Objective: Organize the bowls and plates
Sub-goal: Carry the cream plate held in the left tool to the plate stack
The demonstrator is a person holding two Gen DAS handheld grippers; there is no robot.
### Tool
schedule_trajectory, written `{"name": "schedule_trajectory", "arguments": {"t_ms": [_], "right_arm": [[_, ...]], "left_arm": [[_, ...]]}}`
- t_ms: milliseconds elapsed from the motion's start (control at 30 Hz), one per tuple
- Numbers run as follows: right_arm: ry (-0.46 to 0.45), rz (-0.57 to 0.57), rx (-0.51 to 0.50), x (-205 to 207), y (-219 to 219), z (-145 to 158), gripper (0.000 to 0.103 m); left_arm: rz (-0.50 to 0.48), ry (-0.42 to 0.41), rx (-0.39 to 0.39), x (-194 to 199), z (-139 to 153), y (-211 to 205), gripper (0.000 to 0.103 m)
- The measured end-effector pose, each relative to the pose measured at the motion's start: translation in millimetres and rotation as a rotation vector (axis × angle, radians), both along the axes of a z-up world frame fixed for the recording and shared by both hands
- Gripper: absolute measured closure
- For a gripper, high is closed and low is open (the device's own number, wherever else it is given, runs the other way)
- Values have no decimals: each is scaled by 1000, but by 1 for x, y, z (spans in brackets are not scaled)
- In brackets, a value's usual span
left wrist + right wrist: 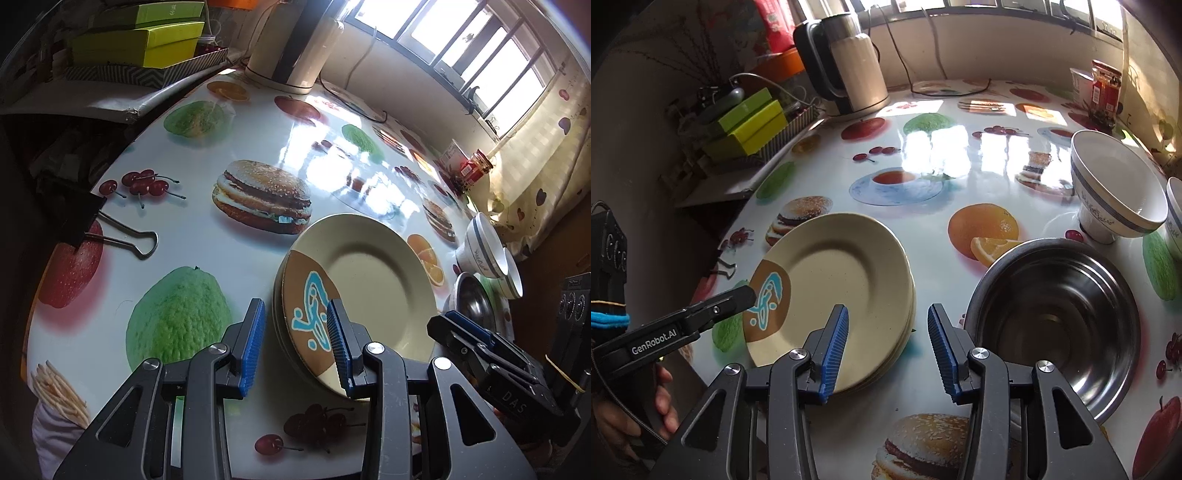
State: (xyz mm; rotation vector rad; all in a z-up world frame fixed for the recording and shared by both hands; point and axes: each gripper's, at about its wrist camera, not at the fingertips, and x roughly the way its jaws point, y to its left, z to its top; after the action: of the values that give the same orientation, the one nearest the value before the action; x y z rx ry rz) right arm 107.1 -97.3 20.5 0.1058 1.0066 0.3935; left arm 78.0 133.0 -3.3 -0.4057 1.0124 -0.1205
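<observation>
Left wrist view: my left gripper (295, 343) is spread across the plate stack's (373, 280) rim on the worktop (207, 269); my right gripper (888, 350) gapes between the stack and steel bowl (1056, 317).

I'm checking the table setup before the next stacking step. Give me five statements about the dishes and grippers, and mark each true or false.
1. The cream plates lie in a stack. True.
2. The steel bowl holds a white bowl. False: it is empty, and the white bowls stand on the table beyond it.
3. The left gripper is open, its fingers astride the rim of the top plate. True.
4. The right gripper is shut on the steel bowl. False: it is open and holds nothing.
5. The kettle stands between the plates and the steel bowl. False: it stands at the table's far edge.
</observation>
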Motion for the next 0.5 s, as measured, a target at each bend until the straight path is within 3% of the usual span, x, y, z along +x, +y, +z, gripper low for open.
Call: {"name": "schedule_trajectory", "arguments": {"t_ms": [500], "right_arm": [[45, -43, 103, -15, -5, -18, 57]], "left_arm": [[-3, 38, -92, -7, -20, -1, 67]]}}
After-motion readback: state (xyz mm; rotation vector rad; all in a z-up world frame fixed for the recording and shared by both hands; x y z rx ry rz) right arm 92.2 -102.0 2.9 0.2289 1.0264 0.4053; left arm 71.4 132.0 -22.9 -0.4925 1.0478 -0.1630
